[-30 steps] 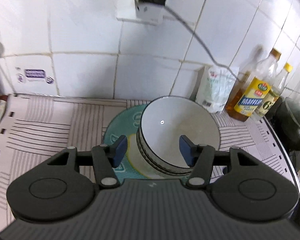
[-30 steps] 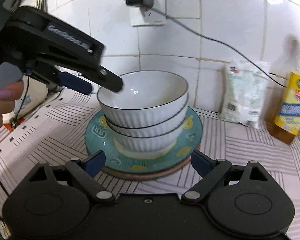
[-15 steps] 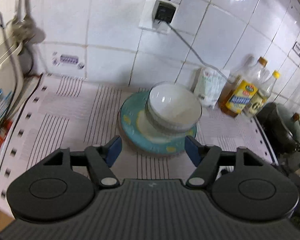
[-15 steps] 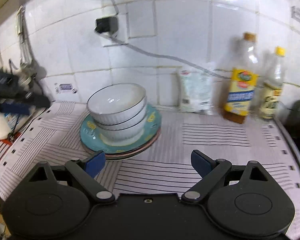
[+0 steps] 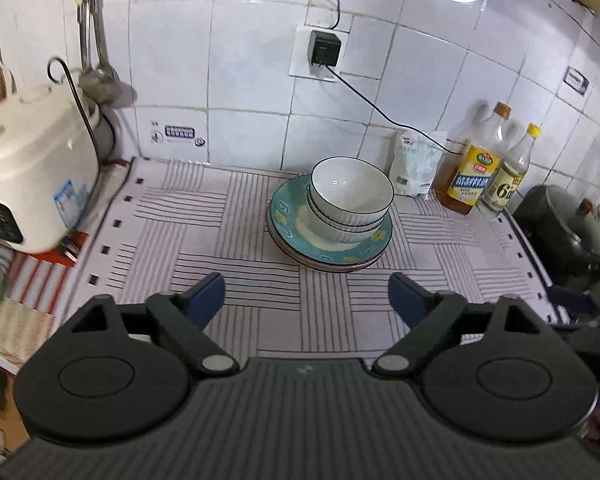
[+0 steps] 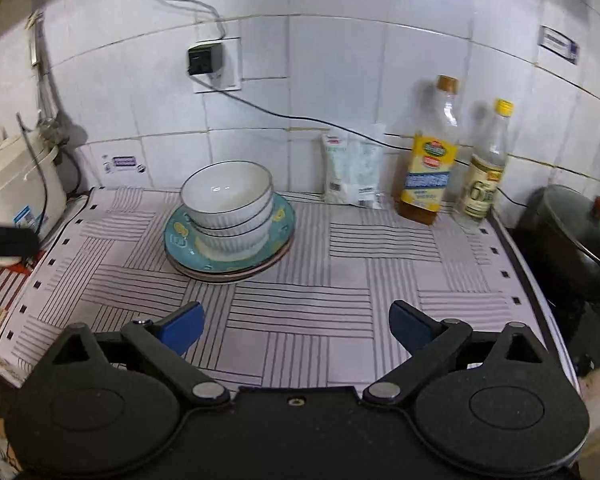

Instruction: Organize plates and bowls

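Three white bowls [image 5: 350,200] nested on the teal plate [image 5: 288,220] on the striped mat [image 5: 204,240], both grippers [image 5: 306,294] [image 6: 296,324] well back, jaws just spread wide, nothing between them.

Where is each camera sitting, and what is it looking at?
Left wrist: rides the left gripper, tilted down at the counter; its own open blue-tipped fingers show.
Right wrist: rides the right gripper, facing likewise; its own open fingers show, with the left gripper at the left edge.
Both share: the white bowls stacked on the teal plate, and the oil bottle.
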Motion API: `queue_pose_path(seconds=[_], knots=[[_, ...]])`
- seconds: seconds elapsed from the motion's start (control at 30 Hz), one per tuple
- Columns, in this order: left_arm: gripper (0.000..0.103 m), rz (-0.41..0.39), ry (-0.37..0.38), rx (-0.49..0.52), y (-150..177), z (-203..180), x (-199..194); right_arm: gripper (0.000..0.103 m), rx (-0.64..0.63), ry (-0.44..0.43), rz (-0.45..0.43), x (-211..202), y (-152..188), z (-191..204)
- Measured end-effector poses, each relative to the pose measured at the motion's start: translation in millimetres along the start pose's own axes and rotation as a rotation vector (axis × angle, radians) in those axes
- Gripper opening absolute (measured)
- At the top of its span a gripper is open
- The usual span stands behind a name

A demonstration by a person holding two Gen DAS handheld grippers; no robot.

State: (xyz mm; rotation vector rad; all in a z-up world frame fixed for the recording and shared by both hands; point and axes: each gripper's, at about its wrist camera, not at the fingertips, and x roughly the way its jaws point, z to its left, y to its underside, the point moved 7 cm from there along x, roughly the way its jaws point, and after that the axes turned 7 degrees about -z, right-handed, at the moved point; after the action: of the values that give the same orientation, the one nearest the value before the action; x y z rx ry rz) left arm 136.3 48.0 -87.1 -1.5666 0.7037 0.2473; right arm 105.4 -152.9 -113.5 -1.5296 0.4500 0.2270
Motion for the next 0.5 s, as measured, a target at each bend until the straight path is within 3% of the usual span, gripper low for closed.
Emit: queue_pose_path(seconds=[0.1, 0.2, 0.5], knots=[[0.103, -0.014, -0.033, 0.019, 5, -2, -12, 0.103, 0.043, 0.017, 0.021, -11, 4, -4], [0.103, -0.013, -0.041, 0.017, 10, -7, -20, 0.103, 0.098, -0.013, 0.018, -22, 7, -9], [0.103, 0.009, -0.067, 0.062, 18, -20, -37, 0.102, 0.115, 0.008, 0.03, -43, 12, -19]])
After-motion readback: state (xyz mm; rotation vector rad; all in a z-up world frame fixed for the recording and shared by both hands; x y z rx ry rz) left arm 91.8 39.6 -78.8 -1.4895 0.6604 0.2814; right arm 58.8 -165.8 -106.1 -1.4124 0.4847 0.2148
